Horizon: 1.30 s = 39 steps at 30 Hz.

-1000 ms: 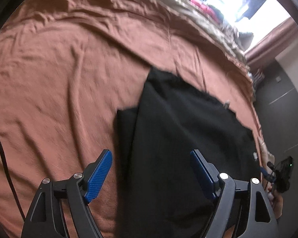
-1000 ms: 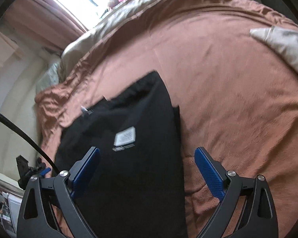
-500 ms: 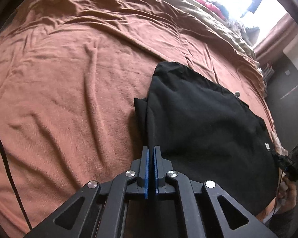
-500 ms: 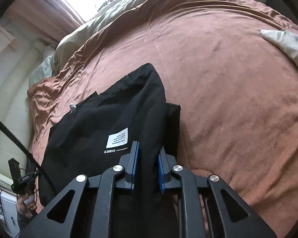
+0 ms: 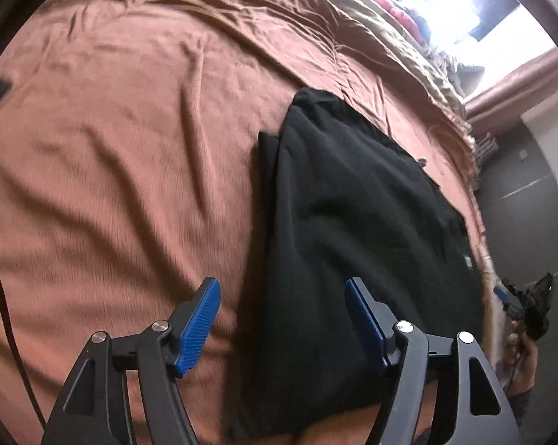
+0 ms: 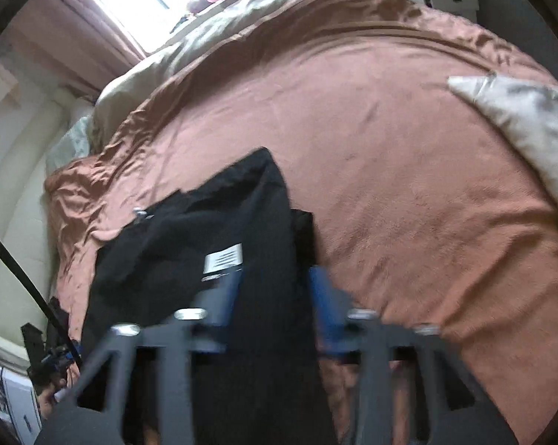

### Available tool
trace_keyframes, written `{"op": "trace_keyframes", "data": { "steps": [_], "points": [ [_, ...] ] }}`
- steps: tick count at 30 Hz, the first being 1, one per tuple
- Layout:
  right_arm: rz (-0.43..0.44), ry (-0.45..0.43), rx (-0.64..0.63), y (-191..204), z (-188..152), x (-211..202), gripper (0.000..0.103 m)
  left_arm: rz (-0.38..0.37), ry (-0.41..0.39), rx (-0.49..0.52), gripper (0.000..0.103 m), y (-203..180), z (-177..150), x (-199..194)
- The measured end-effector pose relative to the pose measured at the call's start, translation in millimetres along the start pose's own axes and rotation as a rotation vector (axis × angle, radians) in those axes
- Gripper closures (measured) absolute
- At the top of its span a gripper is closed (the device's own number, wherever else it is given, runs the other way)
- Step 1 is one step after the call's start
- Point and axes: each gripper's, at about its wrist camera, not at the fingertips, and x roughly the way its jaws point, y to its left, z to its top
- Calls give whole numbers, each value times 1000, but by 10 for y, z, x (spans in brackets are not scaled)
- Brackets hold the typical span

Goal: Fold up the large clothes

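Observation:
A black garment lies folded on a rust-brown bedspread. My left gripper is open above the garment's near left edge, its blue pads apart and holding nothing. In the right wrist view the same garment shows a white label. My right gripper is blurred with motion, its blue pads partly apart on either side of the garment's right fold; they look open.
A pale pillow lies at the right of the bed. An olive duvet and a bright window are at the far end. The other gripper shows at the bed's side. A black cable runs at the left.
Both grippers were shut on the garment's edge half a second ago. The left one has now opened wide and let go; the right one is opening and moving.

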Motion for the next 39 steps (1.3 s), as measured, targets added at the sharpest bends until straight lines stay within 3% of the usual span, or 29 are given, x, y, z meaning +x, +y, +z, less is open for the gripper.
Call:
{"op": "trace_keyframes", "data": {
  "steps": [4, 8, 13, 20, 24, 29, 33, 39],
  "points": [
    [26, -42, -60, 298, -69, -433, 37, -29, -5, -49, 32, 70, -264, -97],
    [-2, -79, -131, 602, -268, -784, 37, -59, -13, -87, 32, 130, -470, -211],
    [27, -41, -217, 1052, -537, -858, 37, -117, -38, -133, 32, 200, -672, -325],
    [36, 54, -312, 1553, -869, -542, 37, -176, -42, -191, 32, 318, -785, -283],
    [24, 127, -337, 1770, -1036, -207, 59, -223, -56, -199, 32, 312, -776, -246],
    [12, 182, -361, 1957, -1151, 200, 68, -274, -46, -207, 34, 250, -728, -103],
    [-21, 256, -399, 2065, -1270, 582, 77, -240, -39, -238, 73, 310, -684, 18],
    [-136, 335, -441, 2098, -1423, 1186, 86, -236, -68, -233, 80, 278, -686, -49]
  ]
}}
